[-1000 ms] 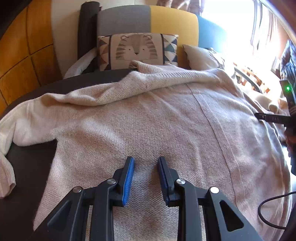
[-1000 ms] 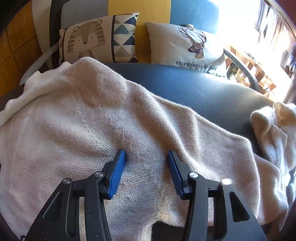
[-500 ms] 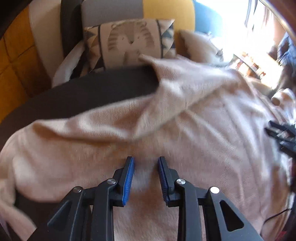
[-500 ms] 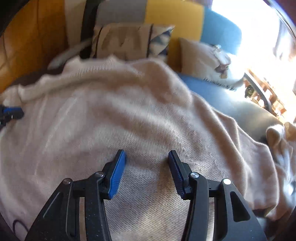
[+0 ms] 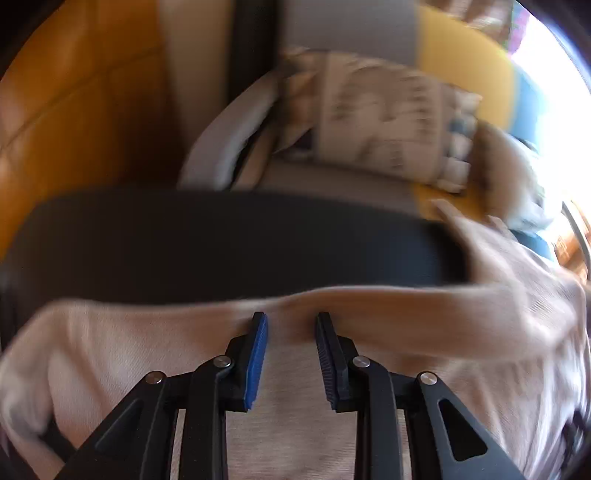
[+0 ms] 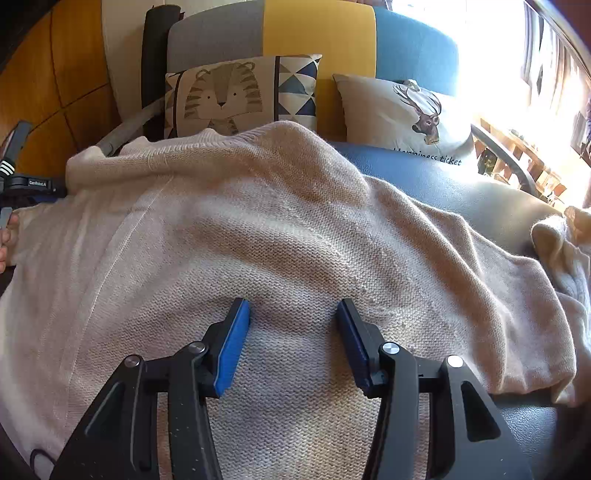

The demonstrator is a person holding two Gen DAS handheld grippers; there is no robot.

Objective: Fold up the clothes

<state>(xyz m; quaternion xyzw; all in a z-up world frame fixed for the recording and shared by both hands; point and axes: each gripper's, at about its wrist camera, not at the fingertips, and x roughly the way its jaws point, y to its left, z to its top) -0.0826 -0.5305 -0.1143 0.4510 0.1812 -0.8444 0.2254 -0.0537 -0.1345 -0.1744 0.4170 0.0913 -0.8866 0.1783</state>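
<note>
The sofa [image 6: 317,33], with its grey, yellow and blue back panels, fills the far side ahead of both my grippers. The dark table [image 5: 229,243] comes next: in the blurred left wrist view a bare strip of it lies just beyond my left fingertips, and in the right wrist view its shiny edge curves away ahead and to the right of my right gripper.

The beige sweater [image 6: 280,236] is spread over most of that table, under both tools. A thick fold of it rises ahead of my right gripper and partly hides the base of the tiger cushion [image 6: 225,96] behind it. The deer cushion [image 6: 402,110] leans on the sofa ahead and to the right. A second, cream garment [image 6: 565,243] is bunched at the table's far right edge, touching the sweater's sleeve end.

My right gripper [image 6: 293,314] hangs over the sweater's ribbed hem, jaws standing wide apart with nothing pinched between them.

My left gripper [image 5: 290,325] has its jaws partly apart at the sweater's far edge, where a ridge of knit crosses the gap at the tips. I cannot tell whether the pads press on it. From the right wrist view its black body shows at the far left, beside the sweater's edge.
</note>
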